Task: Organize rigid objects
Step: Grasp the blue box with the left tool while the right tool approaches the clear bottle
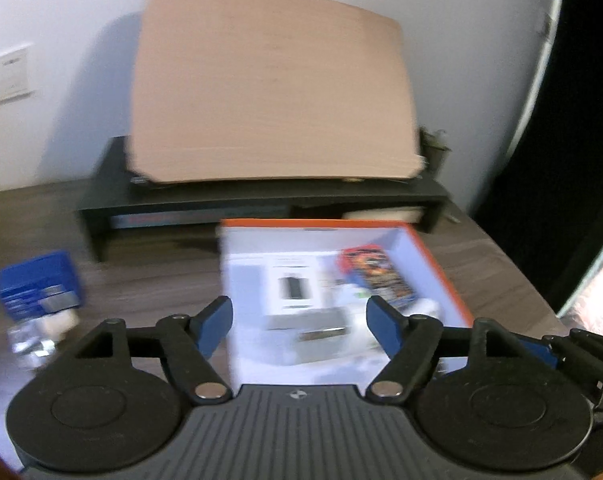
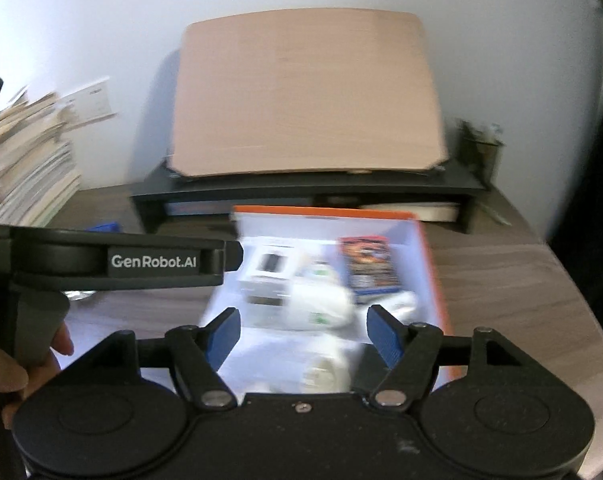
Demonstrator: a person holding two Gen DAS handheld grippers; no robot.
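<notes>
An orange-rimmed box [image 1: 437, 256] with a white inside lies on the desk in both wrist views. It holds a small white carton [image 1: 291, 290], a colourful card pack [image 1: 377, 276] and white pieces. My left gripper [image 1: 299, 330] hangs over the box's near side, its blue pads apart and nothing between them. My right gripper [image 2: 303, 334] hovers above the same box [image 2: 431, 264], open, with only the box's contents far below the gap: the white carton [image 2: 271, 266], a white bundle [image 2: 321, 300] and the card pack [image 2: 367, 264]. The picture is blurred.
A black monitor riser [image 1: 261, 200] with a cardboard sheet [image 1: 273, 84] leaning on it stands behind the box. A blue box [image 1: 39, 284] and a clear shiny object [image 1: 29, 344] lie at the left. A stack of papers [image 2: 29, 160] sits far left. A hand [image 2: 5, 364] holds the left gripper's body [image 2: 113, 260].
</notes>
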